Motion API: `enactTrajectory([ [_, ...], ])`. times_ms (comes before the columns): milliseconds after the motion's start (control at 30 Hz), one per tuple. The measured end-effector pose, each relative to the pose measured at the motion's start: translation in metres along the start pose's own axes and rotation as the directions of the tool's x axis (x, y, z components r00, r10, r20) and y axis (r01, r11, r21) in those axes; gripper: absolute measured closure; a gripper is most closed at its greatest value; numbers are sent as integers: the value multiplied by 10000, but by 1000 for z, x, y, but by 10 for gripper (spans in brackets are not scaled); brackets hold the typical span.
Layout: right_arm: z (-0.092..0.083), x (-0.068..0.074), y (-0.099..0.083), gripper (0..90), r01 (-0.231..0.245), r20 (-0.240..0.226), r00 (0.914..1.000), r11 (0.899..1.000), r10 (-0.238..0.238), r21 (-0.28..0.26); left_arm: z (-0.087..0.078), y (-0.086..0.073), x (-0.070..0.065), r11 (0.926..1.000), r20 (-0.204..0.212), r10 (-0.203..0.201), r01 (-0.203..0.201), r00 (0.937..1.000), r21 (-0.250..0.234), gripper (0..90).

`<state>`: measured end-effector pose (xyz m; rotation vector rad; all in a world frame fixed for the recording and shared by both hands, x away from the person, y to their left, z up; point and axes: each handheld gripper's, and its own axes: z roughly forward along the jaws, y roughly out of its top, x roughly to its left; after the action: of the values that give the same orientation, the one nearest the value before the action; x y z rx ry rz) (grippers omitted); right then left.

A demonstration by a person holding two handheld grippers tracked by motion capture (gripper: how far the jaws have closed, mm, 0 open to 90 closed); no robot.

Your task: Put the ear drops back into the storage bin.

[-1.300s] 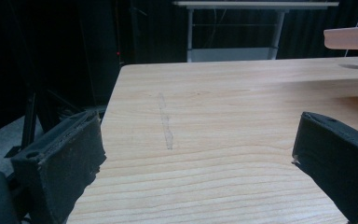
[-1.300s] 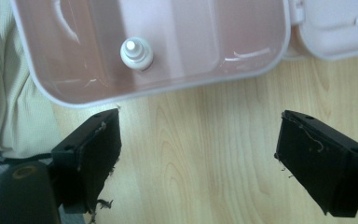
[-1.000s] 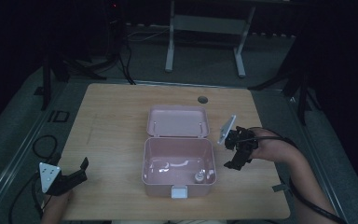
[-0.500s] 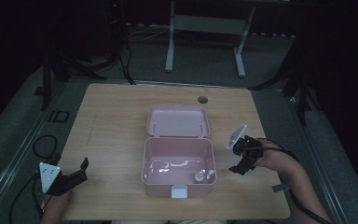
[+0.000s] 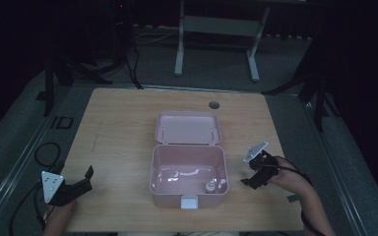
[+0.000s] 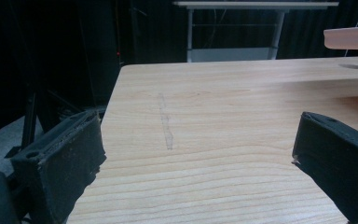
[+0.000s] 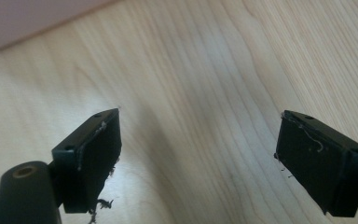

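A pink box (image 5: 188, 173) stands open in the middle of the wooden table (image 5: 123, 128), its lid (image 5: 188, 127) folded back flat behind it. Inside it lie a small pale part and a small round metal piece (image 5: 209, 186). My right gripper (image 5: 250, 181) hovers just right of the box, jaws apart over bare wood; its own view has the gripper (image 7: 198, 154) open and a strip of the pink box wall (image 7: 23, 18) at top left. My left gripper (image 5: 87, 178) rests near the table's front left corner, open (image 6: 200, 154), with nothing between its jaws.
A round cable hole (image 5: 213, 104) sits in the table behind the lid. A metal stand (image 5: 216, 29) and cables lie on the dark floor beyond the table. Bare wood spreads left of the box.
My right gripper has drawn back from the box's right rim, moving right and toward the front edge. The left gripper has stayed put.
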<state>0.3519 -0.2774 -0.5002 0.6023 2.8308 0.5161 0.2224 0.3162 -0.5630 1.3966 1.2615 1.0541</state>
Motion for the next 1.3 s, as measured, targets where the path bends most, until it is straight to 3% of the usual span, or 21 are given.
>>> enactTrajectory([
  [167, 7, -4, -16, 138, -650, 278, 9974, 9966, 664, -509, 0, 0, 0, 10000, 5, 9, -9, 10000, 7, 20],
  [300, 12, -5, -27, 137, -905, 592, 9937, 9934, 947, -707, 0, 0, 0, 10000, -5, 13, -13, 10000, -2, 20],
  [367, 12, -6, -33, 138, -1071, 1021, 9878, 9890, 1175, -1019, 0, 0, 0, 10000, 0, 14, -14, 10000, -1, 20],
  [433, 11, -7, -39, 135, -1474, 1263, 9779, 9775, 1669, -1506, 0, 0, 0, 10000, 4, 9, -9, 10000, 3, 20],
  [533, 9, -10, -48, 135, -2095, 1710, 9530, 9517, 2501, -2244, 0, 0, 0, 10000, 1, 12, -12, 10000, 5, 20],
  [700, 9, -13, -60, 132, -2798, 2549, 8980, 9125, 3587, -2985, 0, 0, 0, 10000, -13, 20, -20, 10000, -7, 20],
  [867, 11, -13, -68, 128, -3404, 2962, 8423, 8706, 4503, -3553, 0, 0, 0, 10000, -15, 22, -22, 10000, -4, 20],
  [1033, 15, -11, -72, 122, -3863, 3180, 7847, 8210, 5321, -4205, 0, 0, 0, 10000, -12, 14, -14, 10000, -2, 20],
  [1100, 17, -12, -75, 122, -4067, 3003, 7714, 7976, 5610, -4454, 0, 0, 0, 10000, -6, 7, -7, 10000, -16, 20],
  [1167, 19, -10, -77, 122, -4126, 3165, 7538, 7896, 5759, -4541, 0, 0, 0, 10000, -15, -7, 7, 10000, -13, 20],
  [1300, 21, -7, -80, 122, -4105, 3384, 7185, 7633, 6076, -4989, 0, 0, 0, 10000, -18, 11, -11, 10000, -8, 20],
])
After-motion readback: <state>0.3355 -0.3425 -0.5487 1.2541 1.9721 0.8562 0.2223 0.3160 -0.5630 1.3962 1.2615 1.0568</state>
